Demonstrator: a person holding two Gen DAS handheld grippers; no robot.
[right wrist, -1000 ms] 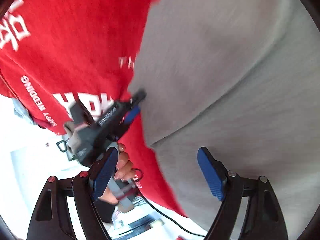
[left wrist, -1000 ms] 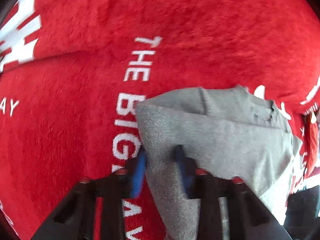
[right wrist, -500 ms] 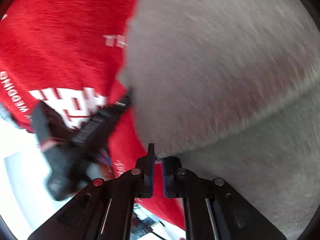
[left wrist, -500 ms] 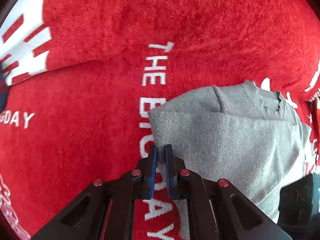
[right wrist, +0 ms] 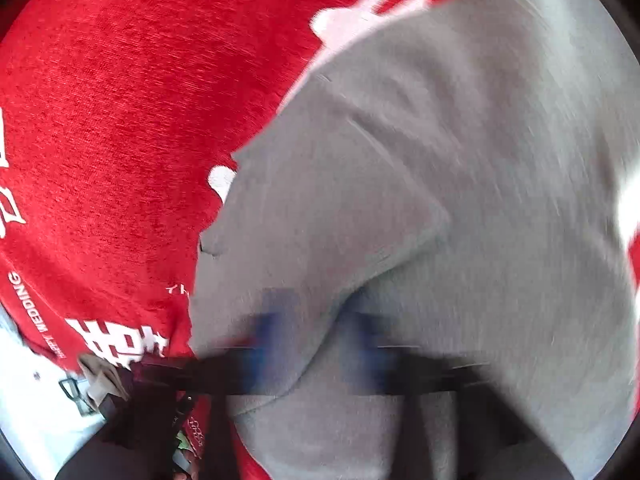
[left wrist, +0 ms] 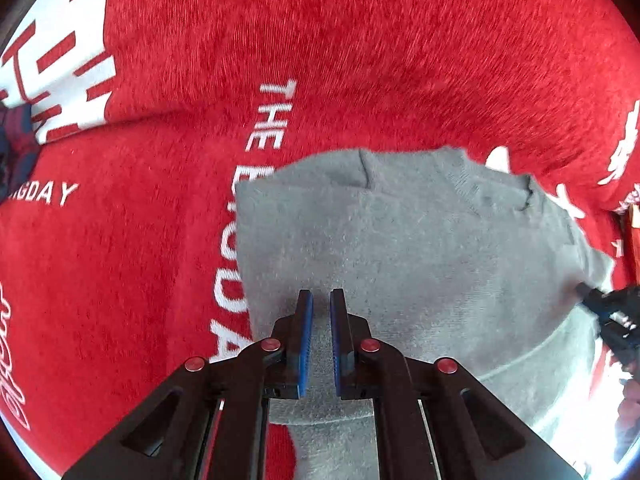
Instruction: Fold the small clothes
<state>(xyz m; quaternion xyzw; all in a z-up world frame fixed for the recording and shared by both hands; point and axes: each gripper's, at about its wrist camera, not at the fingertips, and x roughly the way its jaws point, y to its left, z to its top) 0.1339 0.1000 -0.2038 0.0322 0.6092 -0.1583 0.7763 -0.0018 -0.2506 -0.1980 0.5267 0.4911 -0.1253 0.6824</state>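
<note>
Claws both just snapped together: left claw [left wrist: 318,312] and right claw [right wrist: 316,320] each clamped on the grey knit garment's [left wrist: 420,248] near edge, lifting it off the red lettered cloth [left wrist: 140,260]. I judge the fold-over has begun.

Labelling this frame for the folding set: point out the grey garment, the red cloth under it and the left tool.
grey garment [left wrist: 420,248]: left wrist view, flat middle of the fabric.
red cloth [left wrist: 360,40]: left wrist view, bare plush area above the garment.
left tool [left wrist: 318,300]: left wrist view, midway between its blue fingertips.
</note>
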